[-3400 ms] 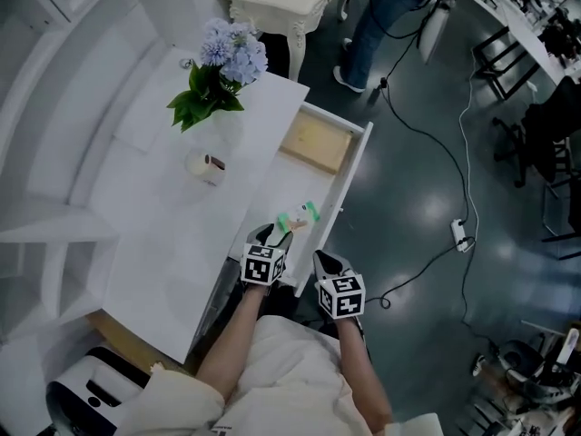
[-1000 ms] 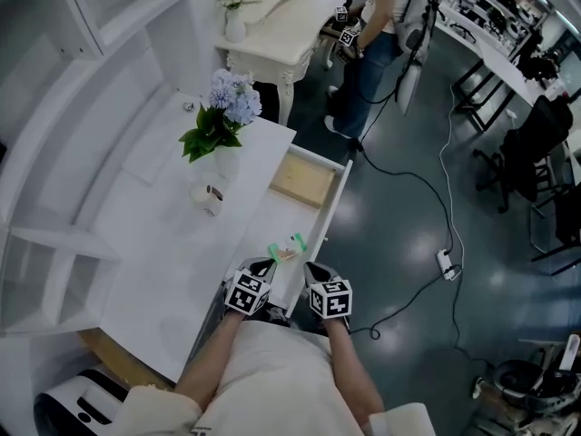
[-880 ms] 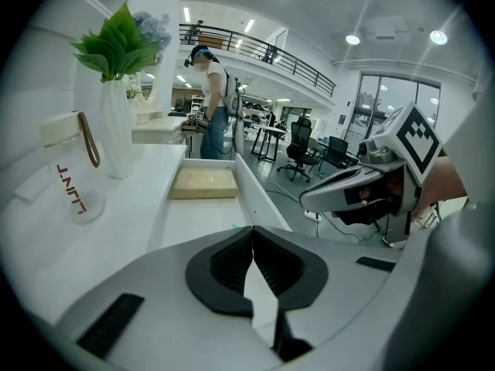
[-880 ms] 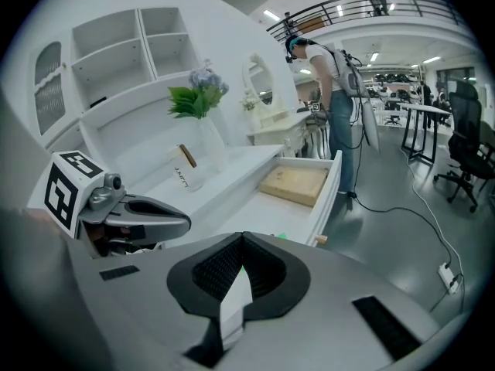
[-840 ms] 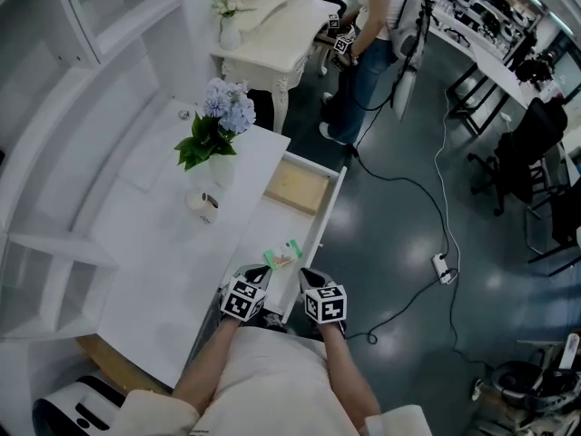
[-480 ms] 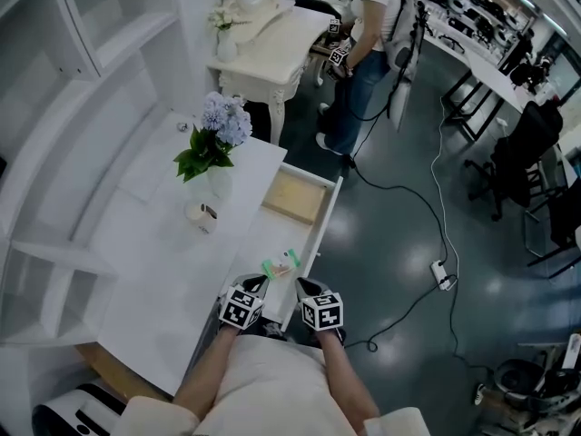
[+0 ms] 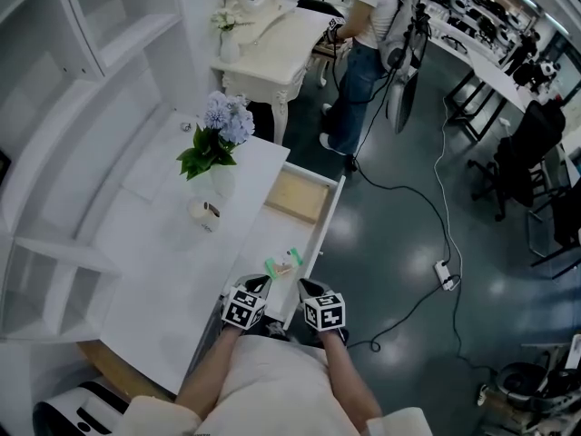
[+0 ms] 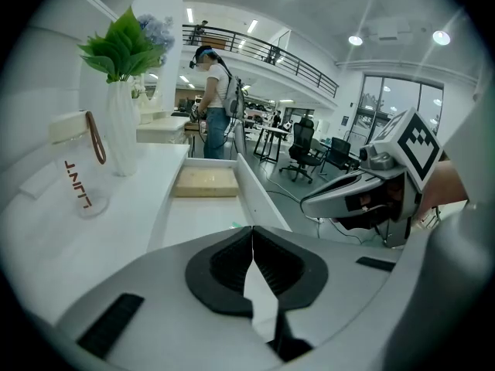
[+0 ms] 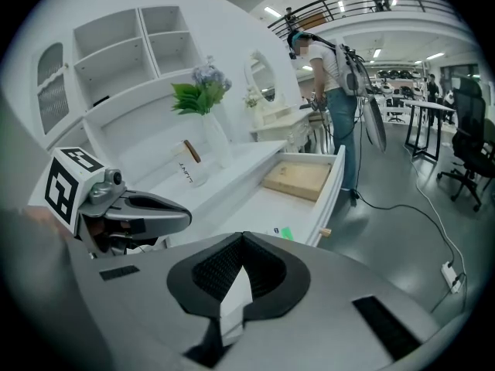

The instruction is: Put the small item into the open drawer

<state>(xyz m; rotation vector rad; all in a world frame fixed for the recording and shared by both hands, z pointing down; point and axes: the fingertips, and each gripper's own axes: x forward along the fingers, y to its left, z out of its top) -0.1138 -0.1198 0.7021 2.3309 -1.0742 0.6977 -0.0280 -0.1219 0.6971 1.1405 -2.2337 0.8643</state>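
Observation:
The white drawer (image 7: 329,216) stands pulled out of the desk, also seen in the left gripper view (image 8: 203,219) and the right gripper view (image 9: 334,185). A small green and white item (image 7: 284,263) lies on its floor near the front end; the right gripper view shows it as a green packet (image 9: 284,233). A flat wooden block (image 7: 298,196) fills the far end. My left gripper (image 7: 261,285) and right gripper (image 7: 304,288) hover side by side just short of the item, both shut and holding nothing. In each gripper view the jaws meet at the tip, left gripper (image 8: 251,229), right gripper (image 9: 242,234).
On the white desk (image 7: 154,262) stand a vase of blue flowers (image 7: 218,139) and a small white cup (image 7: 204,214). A person (image 7: 363,34) stands by a cream dressing table (image 7: 268,44). Cables and a power strip (image 7: 445,275) lie on the dark floor to the right.
The head view has pulled back and shifted slightly. Both grippers stay by the drawer's front and the item lies in the same spot. The person in the background has shifted.

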